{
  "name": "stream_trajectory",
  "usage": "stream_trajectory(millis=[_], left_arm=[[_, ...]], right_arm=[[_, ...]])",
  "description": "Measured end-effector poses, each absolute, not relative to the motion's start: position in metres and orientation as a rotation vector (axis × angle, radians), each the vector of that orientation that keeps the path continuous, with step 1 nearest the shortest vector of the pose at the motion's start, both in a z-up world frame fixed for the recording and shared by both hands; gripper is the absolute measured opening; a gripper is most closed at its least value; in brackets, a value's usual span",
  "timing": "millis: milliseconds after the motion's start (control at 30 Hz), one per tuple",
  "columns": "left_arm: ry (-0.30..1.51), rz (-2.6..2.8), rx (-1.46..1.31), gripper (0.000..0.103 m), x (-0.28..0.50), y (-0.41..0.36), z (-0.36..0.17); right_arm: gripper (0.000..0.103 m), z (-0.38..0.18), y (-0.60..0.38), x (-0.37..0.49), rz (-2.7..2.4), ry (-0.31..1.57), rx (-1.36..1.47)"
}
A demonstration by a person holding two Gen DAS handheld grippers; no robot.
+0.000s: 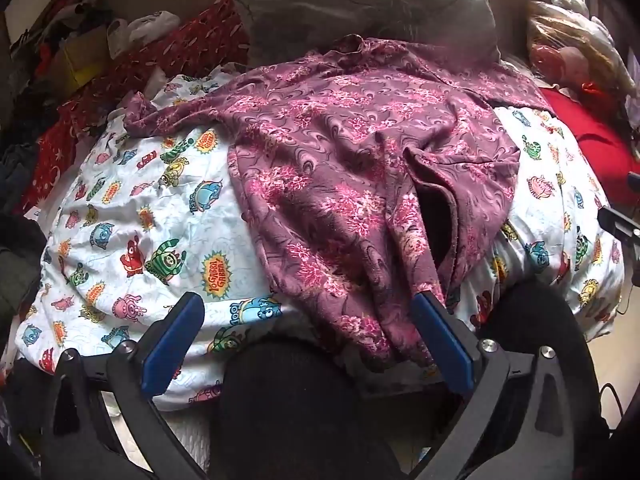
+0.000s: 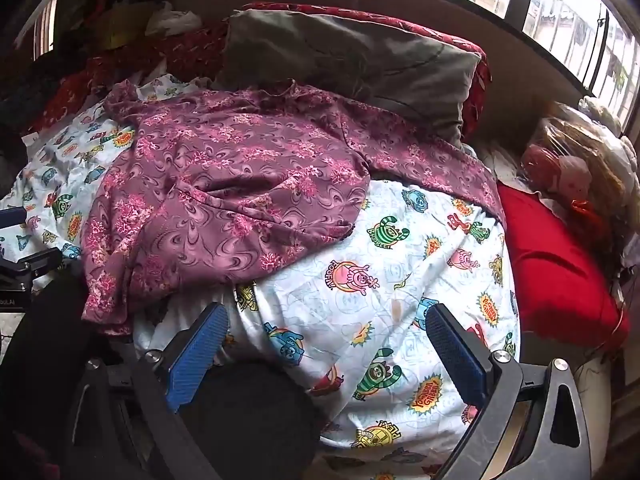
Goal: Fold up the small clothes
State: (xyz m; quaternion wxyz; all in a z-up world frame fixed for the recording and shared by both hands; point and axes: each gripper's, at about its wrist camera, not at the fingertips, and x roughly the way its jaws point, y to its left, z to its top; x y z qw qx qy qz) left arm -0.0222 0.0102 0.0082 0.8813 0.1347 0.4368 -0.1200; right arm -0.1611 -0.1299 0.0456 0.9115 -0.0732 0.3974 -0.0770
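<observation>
A maroon garment with pink flowers lies crumpled on a bed with a white cartoon-print sheet. Its lower end hangs over the bed's near edge. My left gripper is open and empty at the near edge, with the garment's lower end between its blue fingers and touching the right one. In the right wrist view the garment lies to the upper left. My right gripper is open and empty over the bare sheet, to the right of the garment.
A grey pillow lies at the head of the bed against a red patterned cushion. A red cushion and a plastic-wrapped bundle lie at the right. Clutter is piled at the far left. The person's dark knees are below the grippers.
</observation>
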Motion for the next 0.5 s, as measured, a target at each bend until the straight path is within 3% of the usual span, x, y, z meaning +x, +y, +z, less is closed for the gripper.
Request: stream_trajectory(millis=[500], left_arm=[[0.938, -0.255, 0.262, 0.103, -0.012, 0.013, -0.002]], right_arm=[[0.099, 0.039, -0.128, -0.148, -0.151, 0.851, -0.127]])
